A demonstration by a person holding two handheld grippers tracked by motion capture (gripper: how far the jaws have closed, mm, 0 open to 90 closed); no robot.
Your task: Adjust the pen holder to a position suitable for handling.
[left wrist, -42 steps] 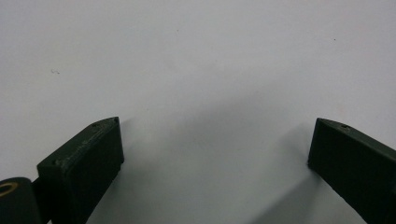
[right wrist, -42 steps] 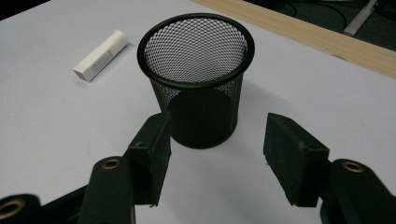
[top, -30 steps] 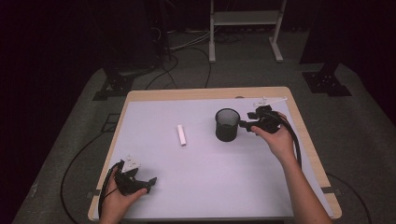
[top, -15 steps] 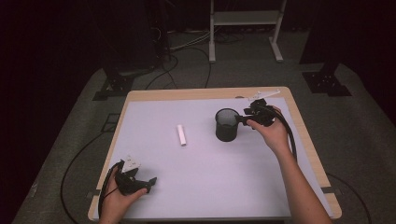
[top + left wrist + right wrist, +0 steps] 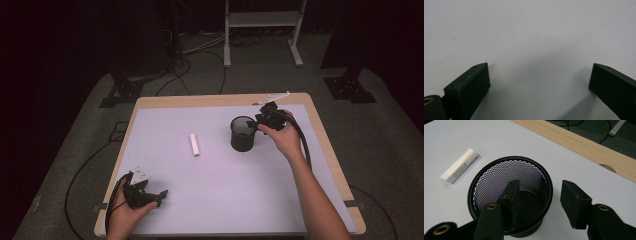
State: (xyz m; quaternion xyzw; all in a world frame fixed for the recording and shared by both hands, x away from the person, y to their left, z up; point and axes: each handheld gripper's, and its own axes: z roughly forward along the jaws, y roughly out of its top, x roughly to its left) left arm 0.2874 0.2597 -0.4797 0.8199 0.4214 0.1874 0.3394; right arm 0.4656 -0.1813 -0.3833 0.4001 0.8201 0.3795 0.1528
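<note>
A: High view: at the table (image 5: 150,107), the right gripper (image 5: 256,124) straddles the rim of a black mesh cup (image 5: 243,134) standing upright toward the far right corner. Jaws?

B: Right gripper view: parted, one jaw inside the cup (image 5: 510,195), one outside its wall, neither visibly pressing the mesh. It holds nothing yet, as far as can be judged.

A: And the left gripper (image 5: 161,192)?

B: Resting near the front left corner, jaws wide apart over bare tabletop, empty.

A: Risks from here?

B: A grip on one thin wall sits off-centre, so the light cup could tilt or slip on lifting. A sideways nudge while closing could skate it toward the right edge.

A: The white tube (image 5: 194,144)?

B: Lying flat near the middle of the table, well left of the cup. Its long axis runs roughly front to far edge; in the right gripper view the rounded cap end (image 5: 472,152) points toward the far edge, slightly angled
</note>
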